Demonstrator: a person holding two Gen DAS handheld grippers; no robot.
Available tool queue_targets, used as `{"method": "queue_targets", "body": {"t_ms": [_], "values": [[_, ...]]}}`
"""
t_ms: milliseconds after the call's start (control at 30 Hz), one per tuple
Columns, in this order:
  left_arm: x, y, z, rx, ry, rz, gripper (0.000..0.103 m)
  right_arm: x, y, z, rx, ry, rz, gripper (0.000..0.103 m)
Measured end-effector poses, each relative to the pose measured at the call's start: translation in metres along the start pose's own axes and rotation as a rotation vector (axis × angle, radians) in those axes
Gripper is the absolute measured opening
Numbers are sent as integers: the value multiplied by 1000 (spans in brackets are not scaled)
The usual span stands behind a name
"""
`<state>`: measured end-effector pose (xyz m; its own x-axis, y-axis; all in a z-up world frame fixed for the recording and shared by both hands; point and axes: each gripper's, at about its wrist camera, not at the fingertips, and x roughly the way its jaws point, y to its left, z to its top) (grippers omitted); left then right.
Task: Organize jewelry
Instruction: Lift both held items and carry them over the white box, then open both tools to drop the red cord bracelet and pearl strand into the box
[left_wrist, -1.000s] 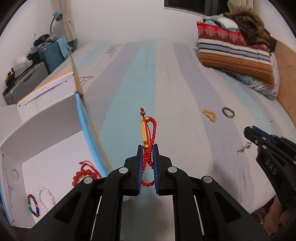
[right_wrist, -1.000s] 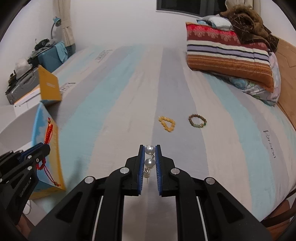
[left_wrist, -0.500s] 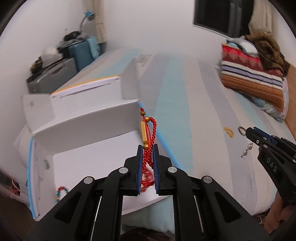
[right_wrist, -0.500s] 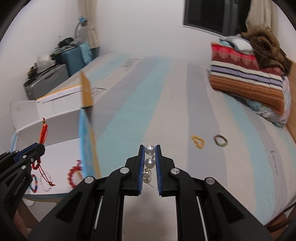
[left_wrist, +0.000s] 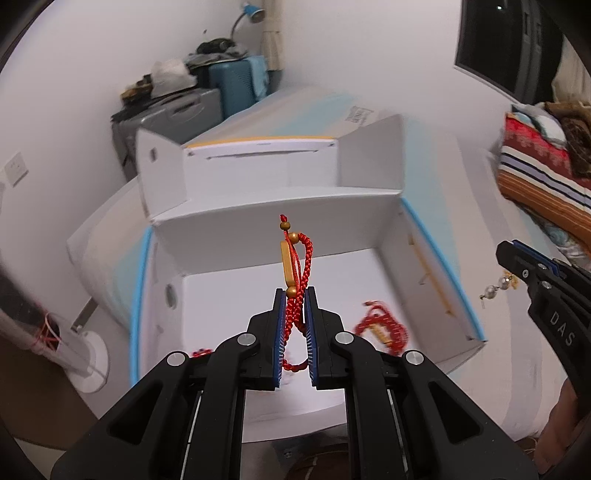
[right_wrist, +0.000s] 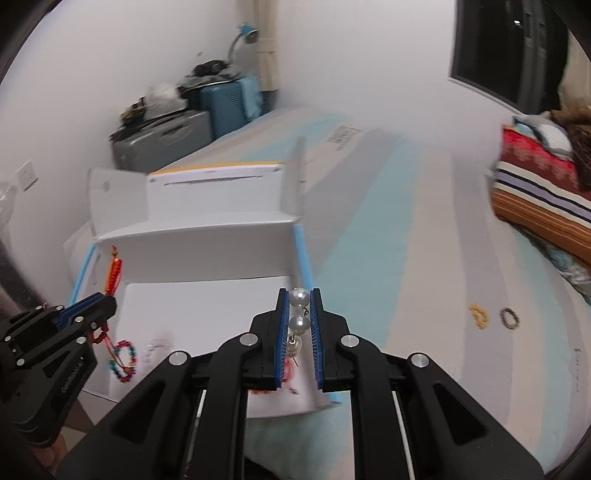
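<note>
The white box (left_wrist: 280, 236) stood open on the striped bed (right_wrist: 406, 240). Above it, the left gripper (left_wrist: 295, 295) pinched a red braided bracelet (left_wrist: 301, 258) upright between its pads; the right gripper (right_wrist: 299, 295) clamped a pearl earring (right_wrist: 298, 310).

A home bedroom. A bed (right_wrist: 406, 240) with a pale blue, grey and white striped cover fills the centre and right of the right wrist view, with a striped pillow (right_wrist: 535, 199) at the right edge. Suitcases (right_wrist: 221, 107) piled with belongings stand in the upper-left corner under a blue desk lamp (right_wrist: 245, 33), and a dark window (right_wrist: 498, 48) sits upper right.
</note>
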<state>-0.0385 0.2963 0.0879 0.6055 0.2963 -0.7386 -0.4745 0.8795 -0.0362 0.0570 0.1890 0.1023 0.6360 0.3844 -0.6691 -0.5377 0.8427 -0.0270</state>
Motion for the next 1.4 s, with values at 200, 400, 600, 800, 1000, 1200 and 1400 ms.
{"method": "queue_targets", "body": {"t_ms": [200,400,600,800,1000,1200,1400], "values": [[16,28,-9,-38,38,27,10,23,33,-3,-38,34,46,11],[33,49,-17,-64,68,40,10,48,54,-10,-58,75,58,11],[55,58,-26,-70,114,50,10,81,62,-21,-62,148,67,11],[79,54,-33,-50,168,68,10,112,68,-34,-70,250,61,11],[85,56,-34,-44,172,82,10,122,71,-42,-77,276,67,11],[87,55,-30,-34,167,91,14,125,74,-44,-79,279,61,11],[83,53,-23,-33,144,123,49,113,65,-38,-49,239,68,53]]}}
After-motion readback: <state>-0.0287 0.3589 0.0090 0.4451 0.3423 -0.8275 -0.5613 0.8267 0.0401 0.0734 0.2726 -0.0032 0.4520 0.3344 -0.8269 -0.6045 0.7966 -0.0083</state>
